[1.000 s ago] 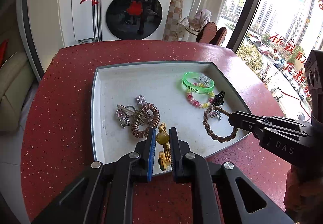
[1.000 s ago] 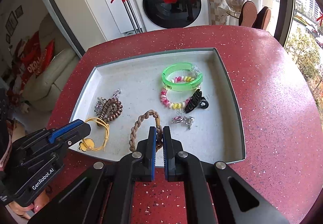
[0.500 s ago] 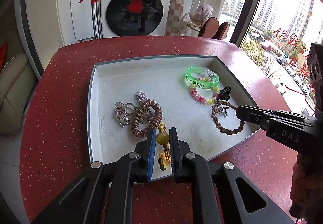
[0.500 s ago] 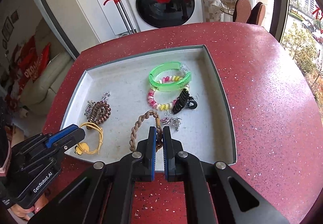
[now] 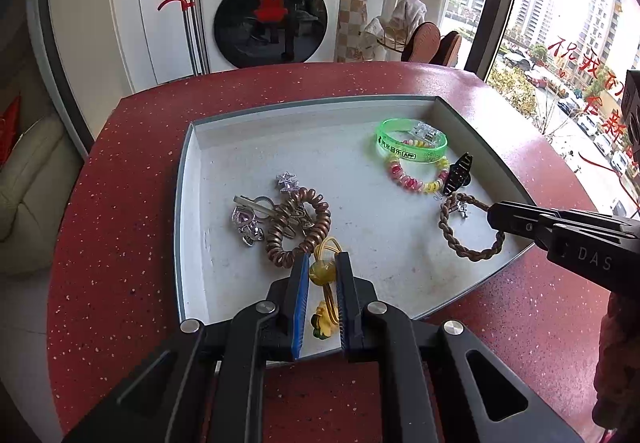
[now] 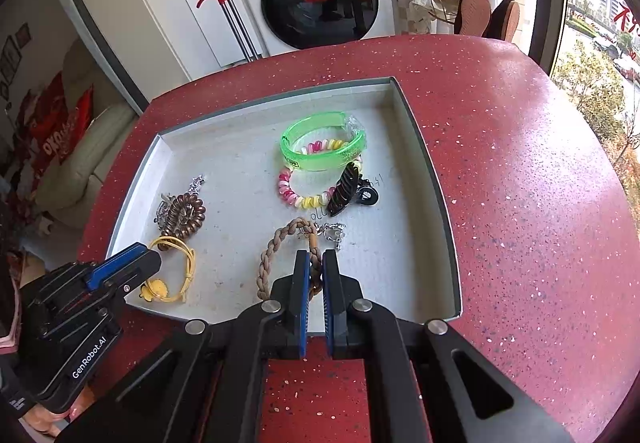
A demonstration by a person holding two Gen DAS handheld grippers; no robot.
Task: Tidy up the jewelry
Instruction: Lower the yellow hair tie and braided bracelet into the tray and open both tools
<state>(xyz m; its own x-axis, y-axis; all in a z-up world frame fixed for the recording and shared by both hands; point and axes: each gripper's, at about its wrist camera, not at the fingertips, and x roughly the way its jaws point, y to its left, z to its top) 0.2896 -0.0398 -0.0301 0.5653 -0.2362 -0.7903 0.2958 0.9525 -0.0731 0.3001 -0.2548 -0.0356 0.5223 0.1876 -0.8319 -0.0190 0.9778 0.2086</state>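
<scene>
A grey tray (image 5: 192, 179) on a red table holds jewelry. My left gripper (image 5: 322, 263) is shut on a yellow hair tie (image 5: 322, 272) with a bead, at the tray's near edge; it also shows in the right wrist view (image 6: 180, 275). My right gripper (image 6: 316, 259) is shut on a brown braided bracelet (image 6: 266, 263) near the tray's front; it shows in the left wrist view (image 5: 448, 235). A brown spiral hair tie (image 5: 298, 227), silver charms (image 5: 246, 221), a green bangle (image 5: 412, 147), a pink-yellow spiral tie (image 5: 416, 183) and a black hair clip (image 5: 458, 173) lie in the tray.
The red speckled table (image 6: 520, 203) surrounds the tray, with wide room to the right. A washing machine (image 5: 272, 3) and a red-handled mop (image 5: 188, 23) stand beyond the table's far edge. A window (image 5: 580, 43) is at the right.
Both grippers have drawn back and up a little, each keeping its item. The braided bracelet has shifted right in the left wrist view. The rest of the jewelry has not moved.
</scene>
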